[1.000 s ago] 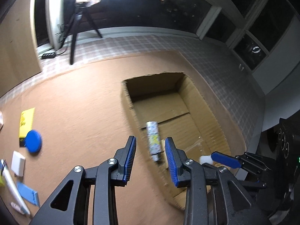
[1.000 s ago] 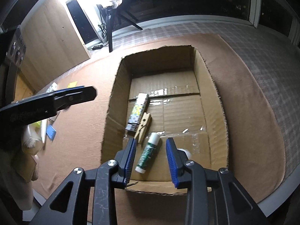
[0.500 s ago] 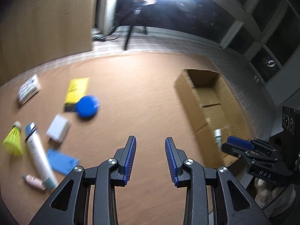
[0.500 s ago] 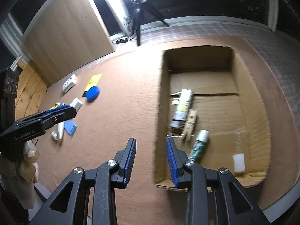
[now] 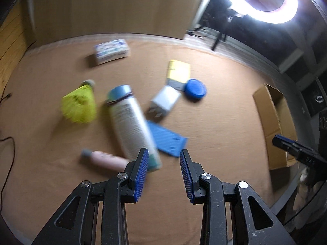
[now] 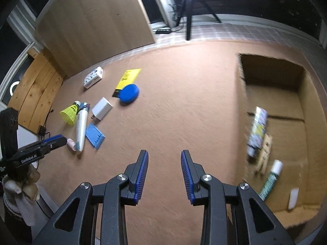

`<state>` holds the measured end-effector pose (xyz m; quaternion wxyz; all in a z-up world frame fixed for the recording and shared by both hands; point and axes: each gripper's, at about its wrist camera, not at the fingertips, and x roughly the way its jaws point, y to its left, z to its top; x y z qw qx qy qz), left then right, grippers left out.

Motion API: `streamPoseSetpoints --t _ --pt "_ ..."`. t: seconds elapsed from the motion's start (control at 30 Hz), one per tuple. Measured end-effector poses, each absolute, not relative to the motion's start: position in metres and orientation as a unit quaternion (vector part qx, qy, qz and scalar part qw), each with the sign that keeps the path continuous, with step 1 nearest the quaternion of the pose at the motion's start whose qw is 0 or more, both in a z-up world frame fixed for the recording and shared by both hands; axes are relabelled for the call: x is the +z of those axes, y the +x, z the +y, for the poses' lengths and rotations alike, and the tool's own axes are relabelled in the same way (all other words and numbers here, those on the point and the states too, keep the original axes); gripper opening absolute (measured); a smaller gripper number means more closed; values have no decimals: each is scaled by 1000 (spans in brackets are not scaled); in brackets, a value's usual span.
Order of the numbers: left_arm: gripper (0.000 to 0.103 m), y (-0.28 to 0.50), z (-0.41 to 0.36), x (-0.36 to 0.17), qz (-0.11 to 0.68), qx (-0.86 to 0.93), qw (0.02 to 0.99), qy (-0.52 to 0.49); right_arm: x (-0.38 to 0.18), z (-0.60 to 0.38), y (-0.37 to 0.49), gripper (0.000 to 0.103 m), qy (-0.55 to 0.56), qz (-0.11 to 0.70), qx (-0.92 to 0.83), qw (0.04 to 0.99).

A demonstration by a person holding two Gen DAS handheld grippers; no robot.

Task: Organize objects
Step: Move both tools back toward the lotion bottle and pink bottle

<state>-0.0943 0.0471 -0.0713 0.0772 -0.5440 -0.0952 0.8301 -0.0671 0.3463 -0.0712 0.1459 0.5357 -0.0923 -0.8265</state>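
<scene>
My left gripper (image 5: 163, 163) hovers open and empty over loose items on the brown mat. Its left fingertip is just in front of a white tube with a blue cap (image 5: 130, 122). A pink little bottle (image 5: 106, 160), a blue flat card (image 5: 167, 138), a yellow shuttlecock (image 5: 79, 104), a white charger (image 5: 165, 102), a blue round lid (image 5: 195, 89), a yellow pad (image 5: 177, 72) and a patterned white box (image 5: 111, 51) lie around it. My right gripper (image 6: 164, 163) is open over bare mat, left of the cardboard box (image 6: 243, 94).
Inside the box lie a patterned tube (image 6: 257, 130), a wooden clothespin (image 6: 264, 153), a green glue stick (image 6: 270, 179) and a small white block (image 6: 293, 198). A tripod (image 6: 189, 10) and a wooden panel (image 6: 94, 20) stand beyond the mat's far edge.
Both grippers swung left, away from the box. The left one went from above the box to above the loose items; the right one now hangs over bare mat. Both jaws kept their gap.
</scene>
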Motion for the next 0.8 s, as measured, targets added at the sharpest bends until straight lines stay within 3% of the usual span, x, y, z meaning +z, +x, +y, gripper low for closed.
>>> streamPoseSetpoints --t 0.33,0.8 --pt "34 -97 -11 -89 -119 826 43 -549 -69 287 -119 30 543 -83 -812 196" --pt "33 -97 -41 -107 -131 820 33 -557 -84 199 -125 30 560 -79 -782 262"
